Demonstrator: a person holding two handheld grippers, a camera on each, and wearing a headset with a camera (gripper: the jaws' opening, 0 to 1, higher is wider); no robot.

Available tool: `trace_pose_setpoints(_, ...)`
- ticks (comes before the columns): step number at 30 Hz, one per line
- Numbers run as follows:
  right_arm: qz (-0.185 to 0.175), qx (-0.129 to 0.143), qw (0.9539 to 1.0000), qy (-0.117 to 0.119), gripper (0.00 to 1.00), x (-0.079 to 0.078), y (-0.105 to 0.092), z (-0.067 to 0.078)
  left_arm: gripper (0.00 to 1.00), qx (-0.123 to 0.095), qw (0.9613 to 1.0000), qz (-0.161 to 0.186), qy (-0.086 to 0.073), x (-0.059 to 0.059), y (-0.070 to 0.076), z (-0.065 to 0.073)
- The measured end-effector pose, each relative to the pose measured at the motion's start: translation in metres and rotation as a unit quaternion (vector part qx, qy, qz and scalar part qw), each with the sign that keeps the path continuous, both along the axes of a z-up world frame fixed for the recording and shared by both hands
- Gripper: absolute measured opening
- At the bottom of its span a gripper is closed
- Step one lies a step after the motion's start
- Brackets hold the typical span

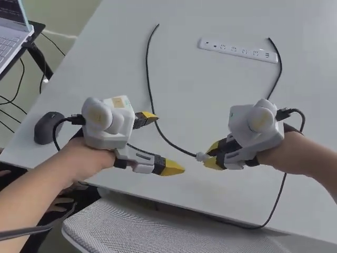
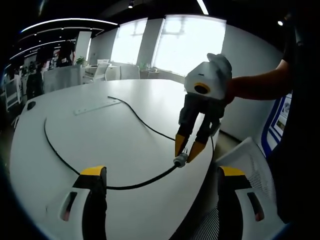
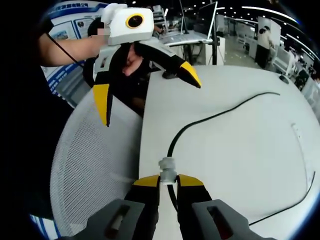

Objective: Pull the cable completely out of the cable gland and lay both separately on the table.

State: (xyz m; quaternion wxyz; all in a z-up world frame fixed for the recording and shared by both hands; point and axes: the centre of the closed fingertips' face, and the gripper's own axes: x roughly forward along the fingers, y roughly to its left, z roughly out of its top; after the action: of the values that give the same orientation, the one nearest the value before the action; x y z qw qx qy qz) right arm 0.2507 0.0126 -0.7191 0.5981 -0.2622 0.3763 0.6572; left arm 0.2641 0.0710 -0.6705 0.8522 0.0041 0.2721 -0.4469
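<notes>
Closest in, the right gripper view shows plainly what the head view gives only small: the right gripper (image 3: pixel 168 181) has its yellow-tipped jaws pinched almost together on the white cable gland (image 3: pixel 167 169). The black cable (image 3: pixel 200 122) runs through the gland, with one short stretch dropping back between the jaws and the rest curving away over the white table (image 3: pixel 240 165). The left gripper (image 1: pixel 163 143) hangs near the gland by the table's front edge, its jaws spread wide and holding nothing. The left gripper view looks straight at the right gripper's tips, with the gland just below them. A grey mesh chair (image 1: pixel 158 232) sits under the front edge. Farther off, a dark mouse (image 1: pixel 46 126) lies at the table's left edge. The cable sweeps on toward the far side, where a white power strip (image 1: pixel 238 51) lies. A laptop (image 1: pixel 10 31) stands beyond the left corner.
</notes>
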Motion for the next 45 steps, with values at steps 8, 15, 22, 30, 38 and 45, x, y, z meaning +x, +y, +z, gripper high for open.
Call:
trace_pose_setpoints(8, 0.013, 0.003, 0.9999, -0.007, 0.06, -0.006, 0.002, 0.017, 0.89, -0.001, 0.9994, -0.036, -0.005, -0.003, -0.021, -0.004)
trace_pose_setpoints(15, 0.031, 0.003, 0.9992, -0.025, 0.06, -0.008, 0.004, 0.031, 0.83, -0.004, 0.9984, -0.056, 0.001, -0.005, -0.033, -0.008)
trace_pose_setpoints(22, 0.044, 0.000, 0.9982, -0.042, 0.06, -0.011, 0.003, 0.035, 0.68, -0.038, 0.9970, -0.065, 0.019, -0.007, -0.045, -0.005)
trace_pose_setpoints(30, 0.050, 0.003, 0.9974, -0.052, 0.06, -0.013, -0.001, 0.038, 0.51, -0.055, 0.9944, -0.082, 0.037, -0.012, -0.055, -0.006)
trace_pose_setpoints(38, 0.058, 0.010, 0.9961, -0.065, 0.06, -0.013, -0.004, 0.038, 0.37, -0.071, 0.9917, -0.092, 0.054, -0.018, -0.066, -0.004)
trace_pose_setpoints(45, 0.072, 0.011, 0.9943, -0.078, 0.06, -0.014, -0.006, 0.036, 0.27, -0.081, 0.9897, -0.101, 0.062, -0.021, -0.070, -0.004)
